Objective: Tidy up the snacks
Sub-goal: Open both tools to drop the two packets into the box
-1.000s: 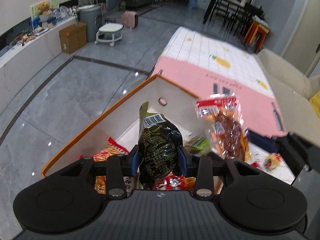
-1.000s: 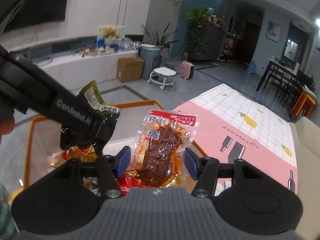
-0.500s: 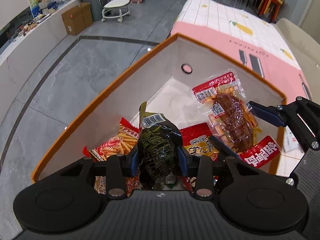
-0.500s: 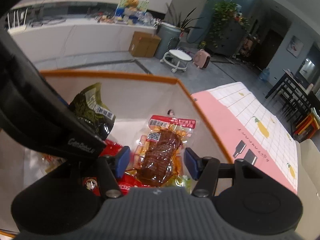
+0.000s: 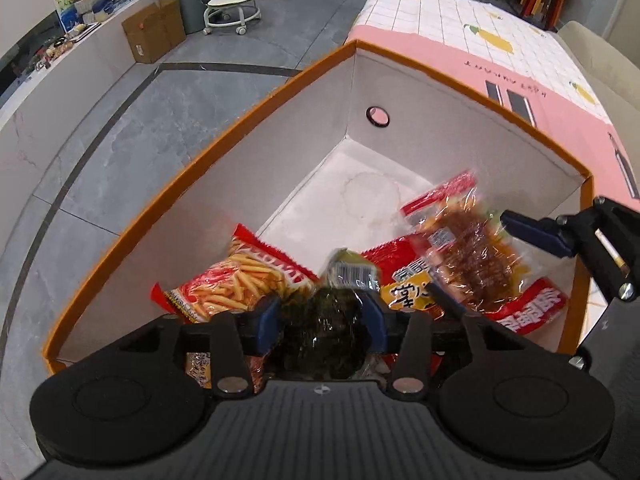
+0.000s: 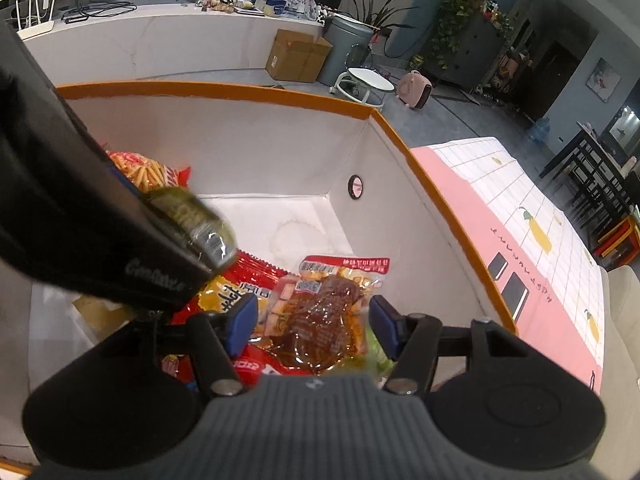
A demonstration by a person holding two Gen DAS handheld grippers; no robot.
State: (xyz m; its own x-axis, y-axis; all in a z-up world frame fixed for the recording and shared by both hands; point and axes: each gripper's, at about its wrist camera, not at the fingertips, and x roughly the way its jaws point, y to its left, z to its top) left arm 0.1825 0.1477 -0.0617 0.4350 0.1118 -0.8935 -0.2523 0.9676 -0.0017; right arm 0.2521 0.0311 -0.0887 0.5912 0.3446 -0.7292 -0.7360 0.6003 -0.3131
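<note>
An orange-rimmed white box [image 5: 256,128] holds several snack packs. My left gripper [image 5: 322,320] is shut on a dark green snack pack [image 5: 324,328], low inside the box; the pack also shows blurred in the right wrist view [image 6: 192,220]. My right gripper [image 6: 312,320] is open inside the box, its jaws wide on either side of a clear pack of brown meat [image 6: 320,316] with a red top. That meat pack [image 5: 468,256] looks blurred in the left wrist view and lies over red packs; I cannot tell if it rests or is falling.
A red pack of fries [image 5: 236,284] and red and yellow packs [image 5: 408,280] lie on the box floor. The box's far corner floor [image 5: 360,196] is bare. The box stands on a pink and white cloth [image 6: 520,240]. Grey floor lies to the left.
Both grippers have gone down into the box. The right gripper's jaws have widened and the meat pack has come loose between them. The left gripper still grips the green pack, now lower.
</note>
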